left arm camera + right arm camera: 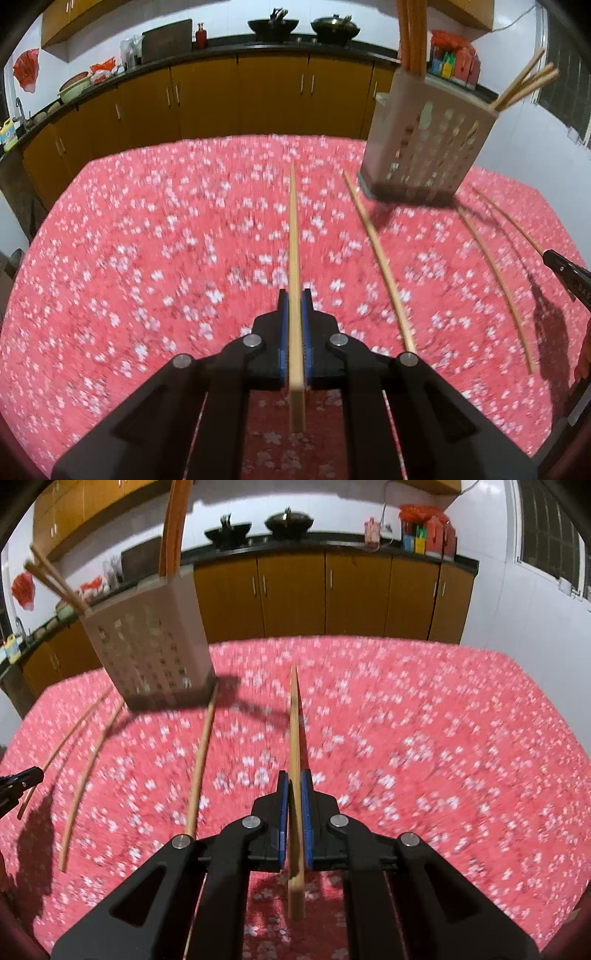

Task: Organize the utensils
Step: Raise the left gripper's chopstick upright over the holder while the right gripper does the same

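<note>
1. Left gripper (294, 295): blue pads pressed together on one chopstick (294, 236), pinched near its thick end with the tip running forward along the fingers. Likely held this way so it can be tipped point-first into the holder.

2. Right gripper (294, 775): likewise clamped on a second chopstick (294, 723), same grip, same forward alignment. Both appear lifted off the cloth; the height cannot be told.

3. Utensil holder (421, 147): pale, perforated, upright near the far edge of the tabletop. It already carries chopsticks (524, 83) leaning out of one corner and orange handles (413, 33) in another part.

4. Three loose chopsticks (380, 258) lie flat on the cloth between the two grippers, their far ends near the holder's base, roughly parallel. Judged: sorting is partway done, and these three remain.

5. Surface: red tablecloth (147, 258) with white blossom print, blurred by motion.

6. Room: kitchen; yellow-brown cabinets (295, 594) under a dark counter, two woks (288, 520) on the stove, bottles and red bags along the counter, window at right.
</note>
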{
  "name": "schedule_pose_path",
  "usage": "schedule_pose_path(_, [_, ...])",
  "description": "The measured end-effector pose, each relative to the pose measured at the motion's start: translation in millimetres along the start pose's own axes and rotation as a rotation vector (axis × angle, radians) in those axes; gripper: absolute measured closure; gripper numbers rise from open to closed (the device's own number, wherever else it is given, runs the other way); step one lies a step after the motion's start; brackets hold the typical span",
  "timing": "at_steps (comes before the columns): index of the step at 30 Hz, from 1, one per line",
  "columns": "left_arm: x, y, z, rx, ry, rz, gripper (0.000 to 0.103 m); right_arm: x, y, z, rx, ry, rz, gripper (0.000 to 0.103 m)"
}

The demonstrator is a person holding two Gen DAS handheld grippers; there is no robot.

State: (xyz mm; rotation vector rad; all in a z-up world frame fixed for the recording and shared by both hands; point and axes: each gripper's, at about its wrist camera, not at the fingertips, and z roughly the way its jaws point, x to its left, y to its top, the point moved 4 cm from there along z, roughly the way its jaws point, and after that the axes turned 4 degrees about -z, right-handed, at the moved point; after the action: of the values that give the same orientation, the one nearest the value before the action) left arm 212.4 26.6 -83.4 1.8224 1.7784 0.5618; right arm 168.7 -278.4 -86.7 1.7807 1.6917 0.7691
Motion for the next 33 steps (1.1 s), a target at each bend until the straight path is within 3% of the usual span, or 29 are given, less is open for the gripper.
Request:
schedule_pose_path(11, [-1,36,-60,-0.156,-0.052,-0.018,0.095,-2,39,-50,-0.177,0.018,0.017,0.095])
schedule_pose_path(19, [-3,55,-100,-0.270,-0.089,-0.038,0.095,1,51,-71,-0.251,0.022,0.020,0.095])
schedule_pose_path(28, [-5,66,-111,-0.307,-0.099,-0.043,0.095,3,59,-81,-0.281,0.026,0.019,0.095])
schedule_pose_path(33, [-12,74,-124,-0.325,-0.143,-0.030,0.095,7,73,-95,-0.308,0.064,0.023,0.095])
